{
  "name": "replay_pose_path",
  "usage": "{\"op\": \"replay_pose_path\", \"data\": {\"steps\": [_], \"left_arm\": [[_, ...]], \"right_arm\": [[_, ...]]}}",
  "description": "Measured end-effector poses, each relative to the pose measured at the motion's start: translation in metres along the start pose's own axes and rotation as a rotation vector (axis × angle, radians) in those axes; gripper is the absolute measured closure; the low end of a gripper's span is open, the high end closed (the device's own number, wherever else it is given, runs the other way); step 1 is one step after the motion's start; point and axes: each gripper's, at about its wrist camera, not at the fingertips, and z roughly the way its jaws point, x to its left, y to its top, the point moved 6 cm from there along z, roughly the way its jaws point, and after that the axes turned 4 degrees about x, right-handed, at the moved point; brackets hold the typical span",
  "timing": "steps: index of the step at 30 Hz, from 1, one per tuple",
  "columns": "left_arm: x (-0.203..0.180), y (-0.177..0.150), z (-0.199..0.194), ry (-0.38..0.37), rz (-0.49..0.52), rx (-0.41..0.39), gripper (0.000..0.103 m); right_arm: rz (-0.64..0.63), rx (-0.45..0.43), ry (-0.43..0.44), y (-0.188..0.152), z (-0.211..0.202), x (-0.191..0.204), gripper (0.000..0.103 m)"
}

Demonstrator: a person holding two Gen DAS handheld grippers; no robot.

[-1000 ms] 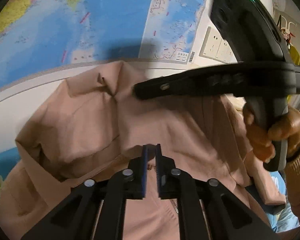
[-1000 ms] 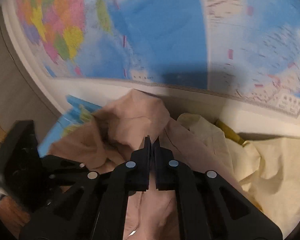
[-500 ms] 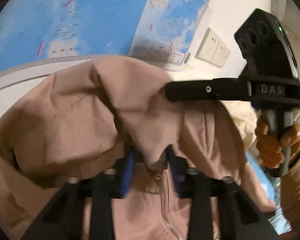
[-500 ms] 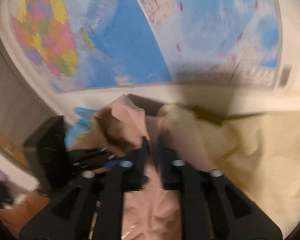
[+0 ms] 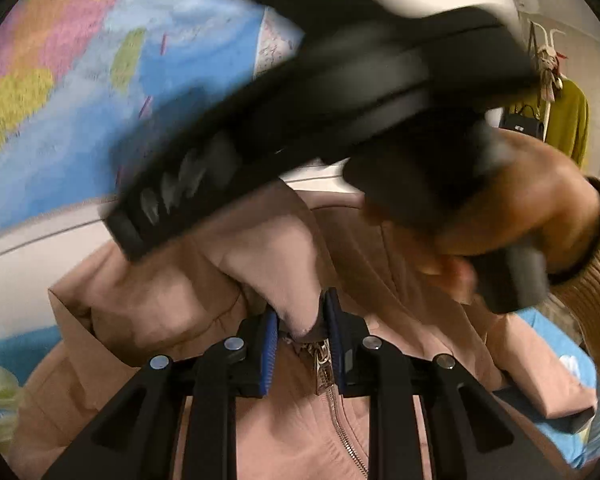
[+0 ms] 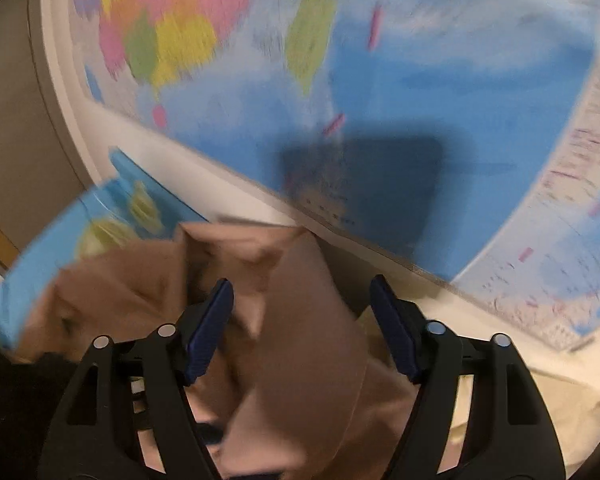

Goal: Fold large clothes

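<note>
Two grippers are working one pink zip jacket [image 5: 284, 436] lying on a blue map-print cover [image 5: 556, 352] w/ a wall map [image 5: 100, 92] at the far side. Left gripper [image 5: 301, 322] is closing, narrowly spread, its blue pads [image 5: 271, 344] pinching a fold of the jacket's collar just above the zipper pull [image 5: 323, 368]. Right gripper [image 6: 302, 326] is opening, jaws standing wide apart, a strip of jacket fabric running between the pads [image 6: 208, 334] but not pressed (frame's blurred). Right hand [image 5: 512, 216] is gripping its handle above the jacket, at right in the left wrist view. Cream cloth [image 6: 520, 420] is lying at near right.
</note>
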Motion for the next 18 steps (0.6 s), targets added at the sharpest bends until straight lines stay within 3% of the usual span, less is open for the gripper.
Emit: {"op": "replay_pose_path", "data": {"steps": [2,3,4,6,10,15,17,18], "left_arm": [[0.002,-0.003,-0.001,0.0,0.001,0.005,0.08],[0.007,-0.005,-0.003,-0.017,-0.011,0.012,0.079],[0.013,-0.008,-0.007,-0.039,-0.027,0.019,0.076],[0.026,-0.011,-0.019,-0.078,-0.048,0.013,0.076],[0.069,-0.011,-0.038,0.022,-0.12,-0.006,0.073],[0.115,-0.001,-0.063,0.134,-0.204,-0.087,0.065],[0.125,0.005,-0.064,0.21,-0.182,-0.088,0.049],[0.126,0.008,-0.06,0.211,-0.169,-0.074,0.049]], "right_arm": [[0.046,0.029,0.088,0.0,0.006,-0.004,0.091],[0.078,0.004,0.107,0.002,0.002,-0.009,0.096],[0.092,-0.021,0.12,0.001,-0.004,-0.015,0.097],[0.192,-0.098,0.245,0.002,-0.024,-0.033,0.098],[0.291,-0.203,0.388,-0.001,-0.041,-0.053,0.098],[0.331,-0.193,0.409,-0.013,-0.031,-0.066,0.098],[0.346,-0.182,0.408,-0.015,-0.025,-0.067,0.098],[0.346,-0.179,0.417,-0.015,-0.023,-0.066,0.098]]}}
